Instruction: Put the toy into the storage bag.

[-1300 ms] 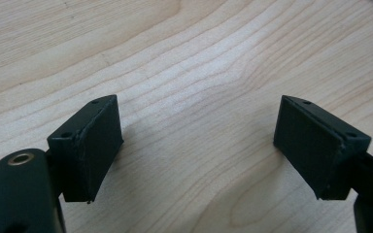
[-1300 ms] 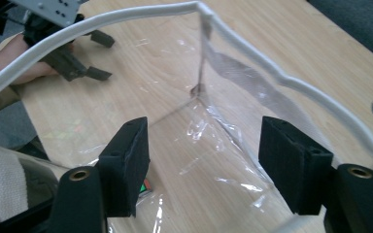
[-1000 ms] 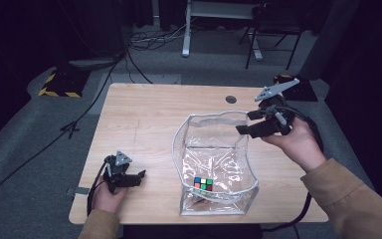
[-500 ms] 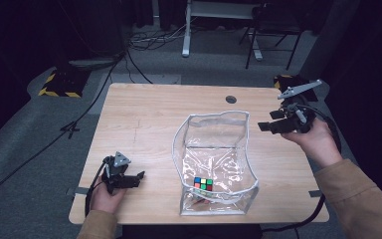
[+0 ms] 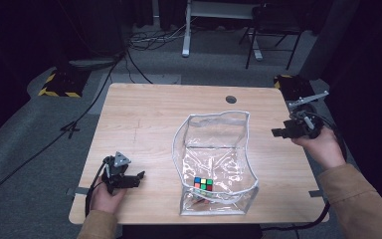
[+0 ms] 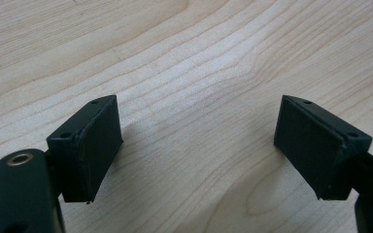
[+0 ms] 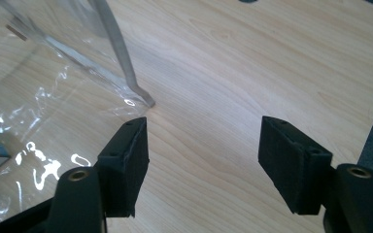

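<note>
The right gripper has moved away from the rim of the clear plastic bag toward the table's right edge and now sits well apart from it, above bare wood. Its jaws are spread and empty. The left gripper rests at the near left corner of the wooden table, unchanged, its jaws likewise spread with nothing between them. The bag stands upright and open at mid-table. The Rubik's cube lies on the bag's floor, near the front wall.
</note>
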### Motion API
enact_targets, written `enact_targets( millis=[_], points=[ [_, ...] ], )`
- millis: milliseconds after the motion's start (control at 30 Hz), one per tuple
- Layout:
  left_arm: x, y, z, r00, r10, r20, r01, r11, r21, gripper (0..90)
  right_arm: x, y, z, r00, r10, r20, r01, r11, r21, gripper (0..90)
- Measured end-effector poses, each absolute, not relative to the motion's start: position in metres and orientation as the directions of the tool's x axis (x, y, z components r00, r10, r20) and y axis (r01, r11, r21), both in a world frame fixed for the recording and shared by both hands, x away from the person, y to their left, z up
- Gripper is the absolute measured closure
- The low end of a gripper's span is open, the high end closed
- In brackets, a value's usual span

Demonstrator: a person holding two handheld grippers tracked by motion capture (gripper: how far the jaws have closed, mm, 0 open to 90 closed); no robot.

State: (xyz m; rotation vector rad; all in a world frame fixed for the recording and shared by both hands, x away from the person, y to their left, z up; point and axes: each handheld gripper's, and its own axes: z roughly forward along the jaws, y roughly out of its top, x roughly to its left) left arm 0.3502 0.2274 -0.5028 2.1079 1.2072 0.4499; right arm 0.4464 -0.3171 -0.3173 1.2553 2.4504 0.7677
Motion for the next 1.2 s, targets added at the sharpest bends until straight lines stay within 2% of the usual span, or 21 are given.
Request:
enact_targets(
  millis=[233,633,767,1200],
  points=[
    [0.35,0.227,-0.503,0.516,0.856,-0.027,0.631,-0.358,0.689,17.8,0.448,-0.329,-0.345,-0.556,0.831,0.018,0.703,0.459,0.543,35.7],
    [0.35,0.227,-0.503,0.515,0.857,-0.028,0.632,-0.357,0.688,17.8,0.446,-0.344,-0.39,-0.525,0.851,0.03,0.723,0.427,0.543,38.7],
    [0.35,0.227,-0.503,0.516,0.856,-0.029,0.632,-0.358,0.687,17.8,0.443,-0.35,-0.404,-0.508,0.858,0.08,0.726,0.376,0.576,38.5],
    [0.35,0.227,-0.503,0.514,0.857,-0.027,0.631,-0.357,0.689,17.8,0.427,-0.361,-0.439,-0.482,0.867,0.127,0.685,0.282,0.671,38.5]
  ],
)
